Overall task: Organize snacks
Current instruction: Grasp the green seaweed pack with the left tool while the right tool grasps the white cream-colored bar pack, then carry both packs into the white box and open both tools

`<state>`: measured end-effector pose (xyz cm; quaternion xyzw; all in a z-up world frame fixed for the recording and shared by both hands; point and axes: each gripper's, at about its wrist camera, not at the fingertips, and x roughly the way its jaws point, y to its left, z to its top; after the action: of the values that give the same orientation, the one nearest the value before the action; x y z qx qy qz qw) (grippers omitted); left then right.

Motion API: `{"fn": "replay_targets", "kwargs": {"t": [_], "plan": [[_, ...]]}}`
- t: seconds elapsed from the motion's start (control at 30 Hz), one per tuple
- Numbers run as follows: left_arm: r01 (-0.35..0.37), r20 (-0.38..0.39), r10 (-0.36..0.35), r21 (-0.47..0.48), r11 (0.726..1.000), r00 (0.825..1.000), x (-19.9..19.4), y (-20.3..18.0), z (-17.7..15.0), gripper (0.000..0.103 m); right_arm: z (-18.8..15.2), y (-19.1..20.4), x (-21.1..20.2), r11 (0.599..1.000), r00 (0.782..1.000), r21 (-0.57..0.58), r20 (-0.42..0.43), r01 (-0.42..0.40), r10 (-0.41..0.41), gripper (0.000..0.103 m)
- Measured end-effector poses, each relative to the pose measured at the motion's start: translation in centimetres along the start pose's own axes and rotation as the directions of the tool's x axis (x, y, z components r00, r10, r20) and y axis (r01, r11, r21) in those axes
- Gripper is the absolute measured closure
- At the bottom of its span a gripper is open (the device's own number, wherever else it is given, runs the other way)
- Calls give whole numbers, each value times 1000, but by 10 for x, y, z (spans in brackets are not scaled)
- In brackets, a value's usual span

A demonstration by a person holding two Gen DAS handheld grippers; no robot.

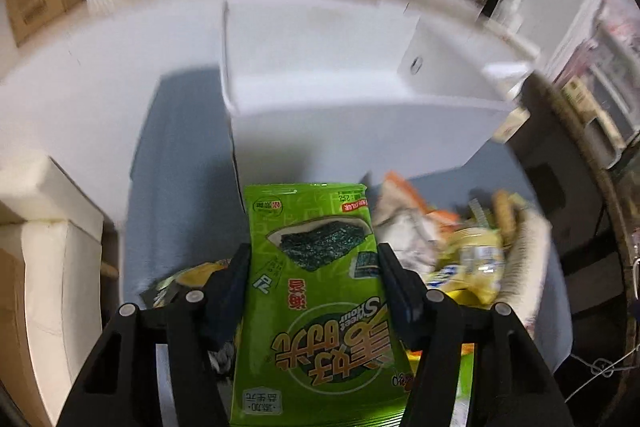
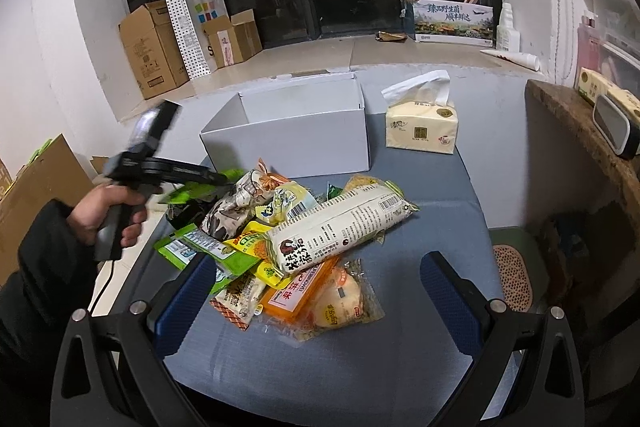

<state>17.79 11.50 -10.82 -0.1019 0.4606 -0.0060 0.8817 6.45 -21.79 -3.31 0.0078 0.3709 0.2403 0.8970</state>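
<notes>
Left gripper clamped on one green seaweed pack, long axis running straight out along the fingers, print upside down, "Sweet Hour" readable. Held above the snack pile on the blue mat. Right gripper spread wide, holding nothing, low over the pile's near edge. Long white pack lying diagonally on top. Further back, one open white box, one tissue pack beside it.

We count one white box at twelve o'clock, one tissue pack at one o'clock, one heap of snack bags in the middle, too jumbled to count, and three cardboard boxes at ten o'clock.
</notes>
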Motion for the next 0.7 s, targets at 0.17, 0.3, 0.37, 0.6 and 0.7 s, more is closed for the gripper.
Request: {"fn": "replay_targets", "kwargs": {"t": [0.17,0.3,0.37,0.6,0.7], "plan": [[51,192,-58,44,998,980,-77,-19,-31,38,3,-15,32,996,997,90,-69,29,-22,0],[93,302,-108,63,994,947,-120,-32,-59,37,13,-36,79,972,990,236,-132,-13,46,0],[94,343,-112,67,993,933,-133,-36,-69,37,17,-45,102,949,985,314,-159,-16,69,0],[146,386,-156,55,988,909,-148,-42,-72,37,20,-56,176,875,959,483,-261,29,112,13],[154,386,-162,51,987,908,-143,-38,-73,37,11,-59,191,841,944,541,-274,-7,184,42]]}}
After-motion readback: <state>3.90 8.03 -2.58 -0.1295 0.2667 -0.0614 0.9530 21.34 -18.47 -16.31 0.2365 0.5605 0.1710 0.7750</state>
